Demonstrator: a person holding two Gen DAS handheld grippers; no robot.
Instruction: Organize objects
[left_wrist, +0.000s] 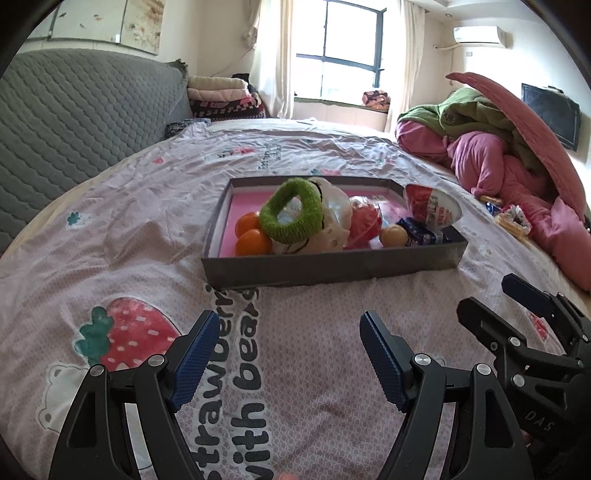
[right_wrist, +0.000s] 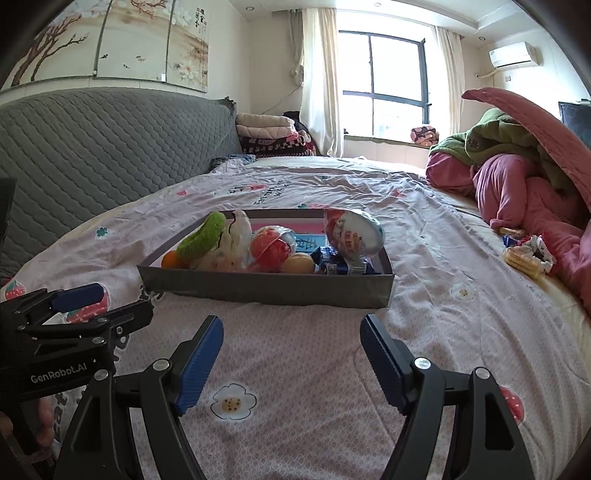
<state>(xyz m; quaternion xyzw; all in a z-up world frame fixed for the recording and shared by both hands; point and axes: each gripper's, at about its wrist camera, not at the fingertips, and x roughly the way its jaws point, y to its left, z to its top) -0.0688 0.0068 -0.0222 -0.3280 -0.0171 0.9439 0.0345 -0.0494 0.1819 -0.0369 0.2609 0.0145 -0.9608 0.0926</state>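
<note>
A shallow grey box (left_wrist: 332, 264) (right_wrist: 266, 290) with a pink floor sits on the bed ahead of both grippers. It holds two oranges (left_wrist: 253, 242), a green fuzzy ring (left_wrist: 291, 210) (right_wrist: 201, 238) leaning on a white plush toy (right_wrist: 229, 254), a red ball (left_wrist: 365, 221) (right_wrist: 269, 249), a yellowish ball (left_wrist: 393, 236) (right_wrist: 297, 264), blue packets (left_wrist: 421, 234) and a red-and-white snack bag (left_wrist: 432, 208) (right_wrist: 352, 232). My left gripper (left_wrist: 288, 332) is open and empty just above the sheet, short of the box. My right gripper (right_wrist: 291, 336) is likewise open and empty beside it.
A pink strawberry-print sheet (left_wrist: 314, 354) covers the bed. A grey quilted headboard (left_wrist: 74, 110) stands at left. Pink and green bedding (left_wrist: 498, 155) is heaped at right, with small snack packets (right_wrist: 524, 254) lying beside it. Folded blankets (right_wrist: 269, 136) are stacked near the window.
</note>
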